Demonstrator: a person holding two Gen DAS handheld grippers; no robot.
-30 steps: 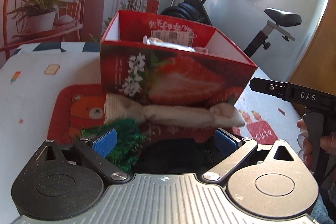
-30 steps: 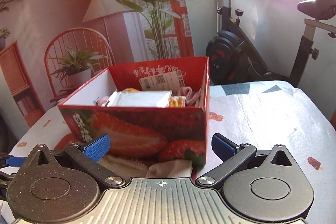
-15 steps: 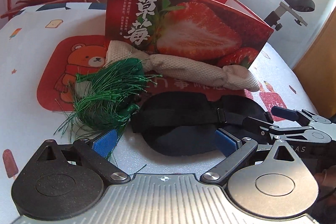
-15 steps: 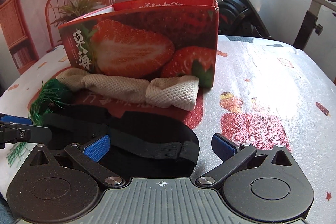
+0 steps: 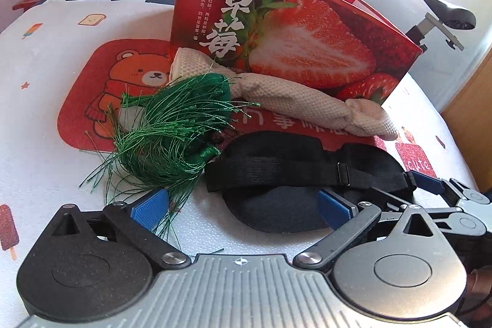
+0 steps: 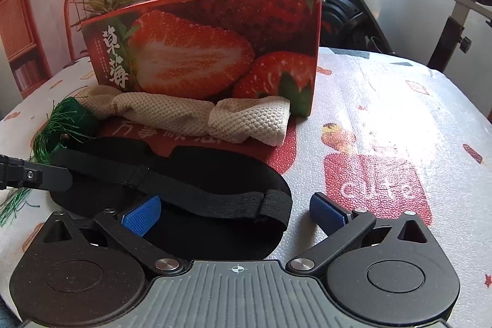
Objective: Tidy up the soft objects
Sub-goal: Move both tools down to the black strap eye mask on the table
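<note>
Three soft things lie on the surface [image 5: 46, 143] in front of a red strawberry box [image 5: 292, 38], which stands on a red bear mat [image 5: 101, 88] toward the far edge. A cream knitted cloth [image 5: 295, 100], twisted into a roll, lies along the foot of the box, touching it. A green tassel [image 5: 172, 131] rests against the left end of the cloth, its loose threads spread toward the near edge. A black eye mask [image 5: 276, 205] with its strap [image 5: 301, 171] across it lies nearest the near edge, just in front of the cloth and beside the tassel. The left gripper [image 5: 243, 205] is low over the surface with its jaws wide apart and nothing between the blue pads; the left pad sits among the tassel threads and the right pad over the mask. The right gripper [image 6: 233, 212] is also wide open and holds nothing, its left pad over the right end of the mask, its right pad above bare cloth-covered surface. An exercise bike [image 6: 446, 5] stands beyond the far edge.
</note>
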